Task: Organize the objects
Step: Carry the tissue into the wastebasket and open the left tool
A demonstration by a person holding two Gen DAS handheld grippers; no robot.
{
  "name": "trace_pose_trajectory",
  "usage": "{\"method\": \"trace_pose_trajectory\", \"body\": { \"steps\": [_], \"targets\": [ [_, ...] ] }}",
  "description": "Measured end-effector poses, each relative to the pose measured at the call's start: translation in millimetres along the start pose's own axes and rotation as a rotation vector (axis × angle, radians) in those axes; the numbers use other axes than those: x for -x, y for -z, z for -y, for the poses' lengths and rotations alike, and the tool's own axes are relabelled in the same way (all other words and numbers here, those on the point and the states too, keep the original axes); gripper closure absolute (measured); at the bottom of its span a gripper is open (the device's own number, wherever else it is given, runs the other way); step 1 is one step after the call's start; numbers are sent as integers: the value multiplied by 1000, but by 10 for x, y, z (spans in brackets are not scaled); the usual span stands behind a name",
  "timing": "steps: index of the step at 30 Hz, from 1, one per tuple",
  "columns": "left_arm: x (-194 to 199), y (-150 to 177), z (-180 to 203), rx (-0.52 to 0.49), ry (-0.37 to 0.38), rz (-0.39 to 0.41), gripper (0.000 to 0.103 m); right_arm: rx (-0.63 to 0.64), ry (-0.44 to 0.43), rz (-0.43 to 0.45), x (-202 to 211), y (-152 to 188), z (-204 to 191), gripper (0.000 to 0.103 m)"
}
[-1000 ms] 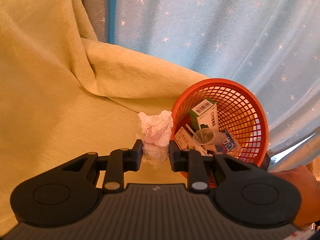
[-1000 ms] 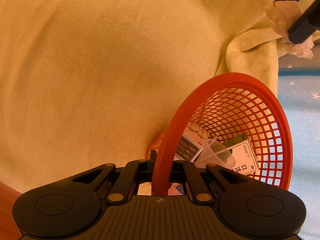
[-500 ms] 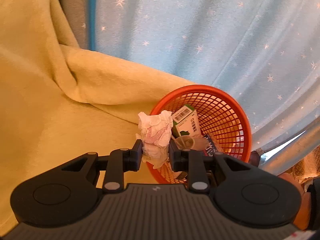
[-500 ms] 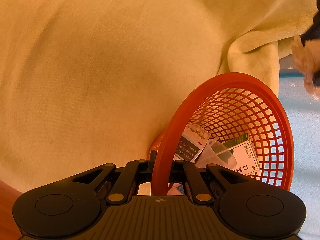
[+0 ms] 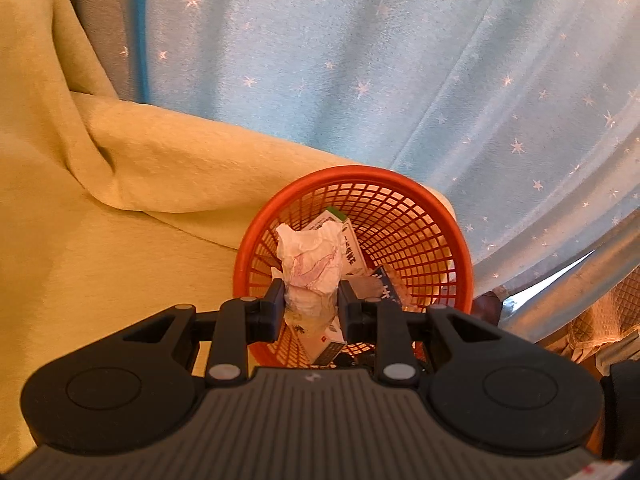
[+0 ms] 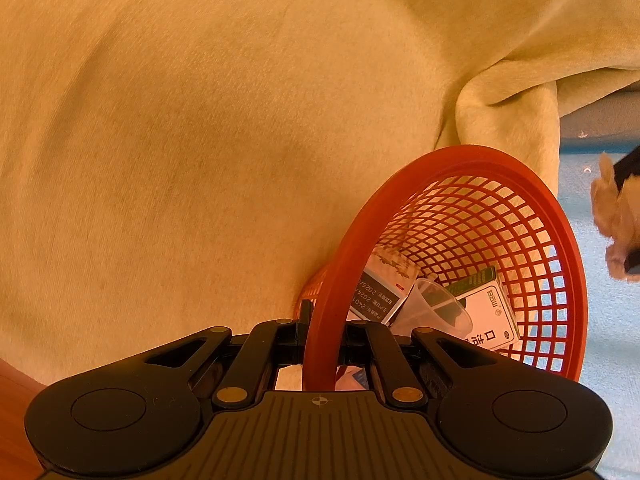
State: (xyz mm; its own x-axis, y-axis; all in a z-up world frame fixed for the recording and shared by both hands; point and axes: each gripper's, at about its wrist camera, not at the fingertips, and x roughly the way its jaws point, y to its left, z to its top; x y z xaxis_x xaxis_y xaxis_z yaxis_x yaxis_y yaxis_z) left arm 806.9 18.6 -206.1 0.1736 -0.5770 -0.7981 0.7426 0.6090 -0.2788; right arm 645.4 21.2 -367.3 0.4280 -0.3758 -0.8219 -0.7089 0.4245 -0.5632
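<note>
White, crumpled paper tissue [image 5: 310, 266] with faint pink and blue markings across its creases, irregular wad shape, wider at the top than where it is gripped. Held in the left gripper [image 5: 311, 307]; both fingers press into its lower part, so the claw is clamped on the tissue. In the left wrist view the wad sits over the open mouth of the orange basket [image 5: 440, 204], above the contents, not resting on them.

Basket: round, orange-red plastic mesh with a solid thick rim, lying on a yellow cloth [image 5: 80, 240]. Contents seen from the left wrist view: a white carton with green edge [image 5: 352, 248] leaning against the far wall, partly hidden behind the tissue; a dark blue-printed packet [image 5: 386, 288] to its right; another small box [image 5: 326, 344] at the near side under the gripper.

Right gripper [image 6: 320, 332]: fingers closed together on the near rim of the basket, rim passing between them. Right wrist view shows the basket tilted, mouth facing the camera's right, with a clear plastic cup [image 6: 436, 308] lying between a dark-labelled box [image 6: 378, 292] and the white carton. The tissue and a dark piece of the left gripper show blurred at the right edge of this view, beside the basket rim.

Backdrop: pale blue curtain with small white stars [image 5: 380, 80] hanging behind the basket.
</note>
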Motion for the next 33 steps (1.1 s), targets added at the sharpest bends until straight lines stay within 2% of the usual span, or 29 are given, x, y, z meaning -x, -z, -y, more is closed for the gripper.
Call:
{"method": "trace_pose_trajectory", "body": {
  "steps": [18,20,23,33],
  "targets": [
    [-153,-47,77,-16,2,-14,80,-24,-7,12,35,25,38,101],
    [-183,-56,90,-15,7,-15,77,-30,-8,13,34,25,52,101],
    [-207,-61,95,-7,-6,4,55,-34,-9,17,35,41,66,101],
    [-161,-94,-22,13,-38,8,55,-42,-14,21,33,40,79,101]
  ]
}}
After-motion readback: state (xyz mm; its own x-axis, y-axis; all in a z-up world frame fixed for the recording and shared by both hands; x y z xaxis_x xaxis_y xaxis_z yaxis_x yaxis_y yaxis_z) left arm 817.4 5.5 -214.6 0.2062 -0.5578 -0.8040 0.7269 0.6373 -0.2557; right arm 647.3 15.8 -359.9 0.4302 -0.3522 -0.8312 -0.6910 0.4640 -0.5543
